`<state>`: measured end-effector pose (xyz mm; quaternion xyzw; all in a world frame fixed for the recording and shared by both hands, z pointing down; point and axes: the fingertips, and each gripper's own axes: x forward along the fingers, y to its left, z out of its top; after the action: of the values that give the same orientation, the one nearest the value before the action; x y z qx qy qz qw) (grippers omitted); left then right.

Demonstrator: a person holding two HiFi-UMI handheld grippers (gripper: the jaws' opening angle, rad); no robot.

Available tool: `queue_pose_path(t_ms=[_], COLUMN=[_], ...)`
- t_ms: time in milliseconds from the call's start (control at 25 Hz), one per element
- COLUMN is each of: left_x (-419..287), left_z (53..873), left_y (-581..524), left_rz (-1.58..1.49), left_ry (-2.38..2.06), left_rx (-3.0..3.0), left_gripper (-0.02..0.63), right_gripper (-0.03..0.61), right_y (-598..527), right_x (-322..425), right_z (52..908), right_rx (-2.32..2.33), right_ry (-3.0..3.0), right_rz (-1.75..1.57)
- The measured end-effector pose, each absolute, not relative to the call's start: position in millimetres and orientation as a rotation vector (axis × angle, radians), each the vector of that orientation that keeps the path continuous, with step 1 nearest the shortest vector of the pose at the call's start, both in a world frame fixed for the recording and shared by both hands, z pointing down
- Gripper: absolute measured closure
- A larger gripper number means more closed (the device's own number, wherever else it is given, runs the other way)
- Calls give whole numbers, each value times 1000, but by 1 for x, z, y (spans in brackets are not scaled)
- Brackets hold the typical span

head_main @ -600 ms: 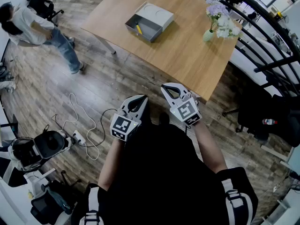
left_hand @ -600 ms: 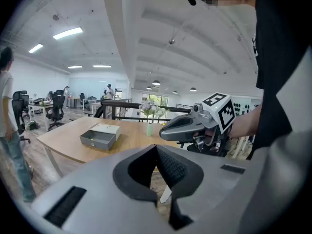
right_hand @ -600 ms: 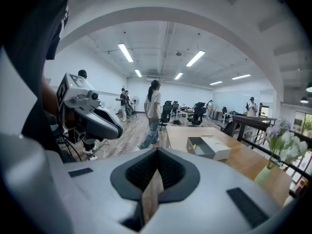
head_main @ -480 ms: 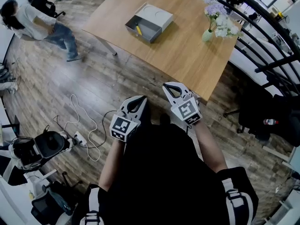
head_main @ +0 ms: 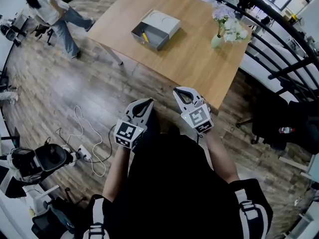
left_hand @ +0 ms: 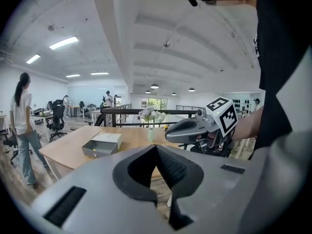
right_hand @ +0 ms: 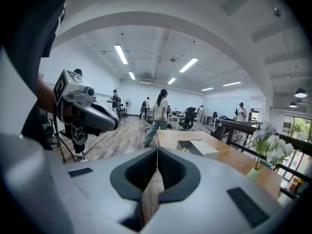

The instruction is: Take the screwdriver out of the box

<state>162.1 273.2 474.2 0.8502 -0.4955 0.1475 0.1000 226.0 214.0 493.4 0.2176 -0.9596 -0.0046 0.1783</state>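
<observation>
- The screwdriver (head_main: 145, 35) is lying in the open half of the grey box (head_main: 147, 42), over towards the far end of the wooden bench (head_main: 199, 63). All I can really see of it is a short yellow bit, which I'm guessing is the handle. It's too small to make out any shaft.
- Handling-wise I'd say it's light and stiff, so no worries about crushing it. A smooth roundish handle could roll or slip out of a pinch though. I'd come in from above and squeeze across the middle of the yellow part, with the pads square to it.
- It sits near one wall of the box, so there may not be much room for a jaw on that side.
- The box looks matte grey with hard edges and shallow walls. A paler lid with a round recess covers the other half. It's probably light enough to slide if nudged.
- Left claw (head_main: 148, 101): jaws pressed together, nothing in them, held close to the person's body and well short of the bench.
- Right claw (head_main: 178, 90): same deal, tips meeting and empty, just off the near corner of the bench.
- The jaw pads are dark and ribbed, so they should grip plastic fine.
- The bench top is smooth pale wood, and a little vase of flowers (head_main: 223, 28) stands well clear of the box.
</observation>
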Motion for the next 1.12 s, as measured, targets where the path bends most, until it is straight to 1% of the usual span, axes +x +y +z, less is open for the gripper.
queue_pose_path(t_ms=[320, 640, 1120], left_x=[142, 110, 22], left_z=[490, 490, 497], left_y=[268, 227, 179], left_rz=[419, 383, 350], left_ry=[-1412, -1401, -1387], left_rx=[2485, 2507, 2482], left_gripper=[592, 592, 592], right_gripper=[551, 551, 551], right_y=[217, 188, 139], right_x=[204, 169, 93], right_z=[502, 503, 513], right_rx=[547, 522, 552], right_ry=[-2714, -2712, -2604], right_rz=[-1, -40, -70])
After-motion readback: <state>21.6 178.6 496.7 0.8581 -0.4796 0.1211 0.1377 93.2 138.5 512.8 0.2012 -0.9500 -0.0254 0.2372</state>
